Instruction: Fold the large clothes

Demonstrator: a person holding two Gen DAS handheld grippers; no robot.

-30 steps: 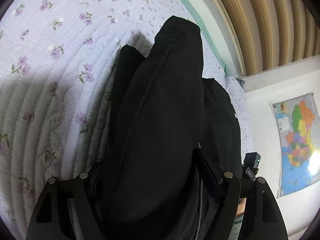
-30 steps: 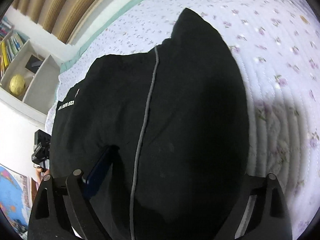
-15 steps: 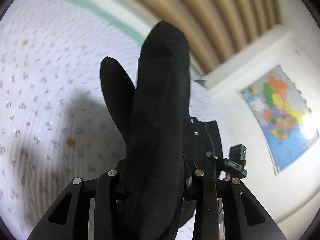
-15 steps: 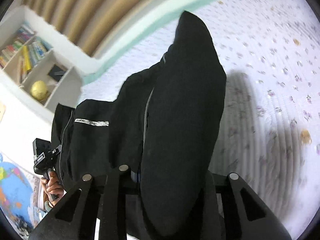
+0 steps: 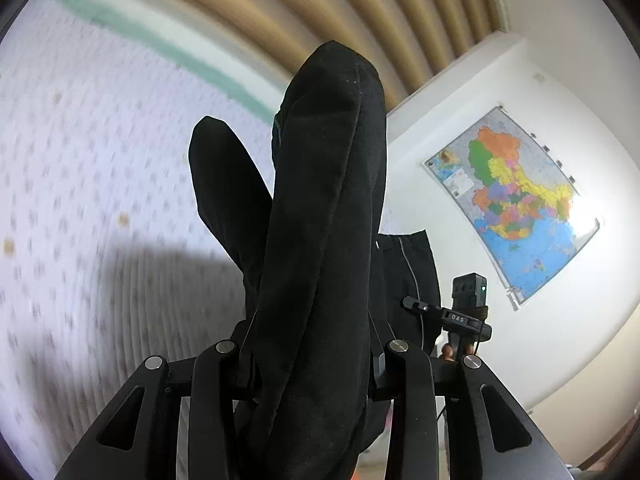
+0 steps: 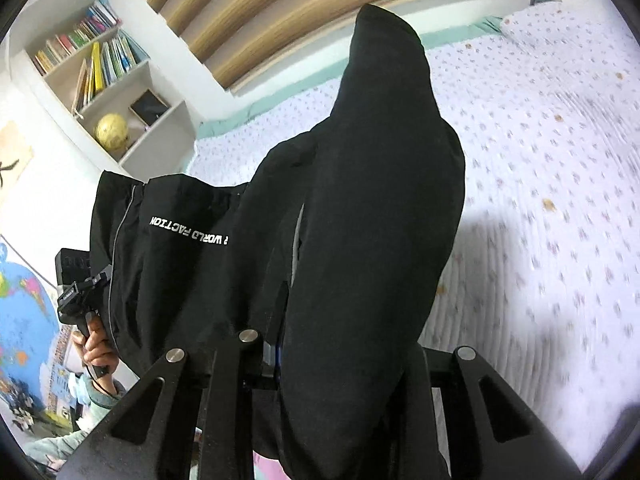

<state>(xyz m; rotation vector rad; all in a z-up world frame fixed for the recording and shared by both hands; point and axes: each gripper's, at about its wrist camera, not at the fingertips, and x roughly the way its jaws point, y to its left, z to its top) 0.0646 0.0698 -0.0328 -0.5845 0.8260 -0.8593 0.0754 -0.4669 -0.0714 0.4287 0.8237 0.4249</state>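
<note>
A large black garment with white lettering and a thin grey stripe hangs in the air over the bed. My left gripper is shut on one bunched part of it; the cloth drapes over the fingers and hides their tips. My right gripper is shut on another part, which also covers its fingers. Each gripper appears in the other's view, the right one at the garment's far edge, the left one in a hand at the left.
A bed with a white quilt with small purple flowers lies below and stretches right in the right wrist view. A wooden slatted headboard, a wall map and a bookshelf with a globe stand behind.
Both grippers have lifted the garment off the quilt and tilted up. The cloth now hangs between them, and the wall, map and shelf have come into view.
</note>
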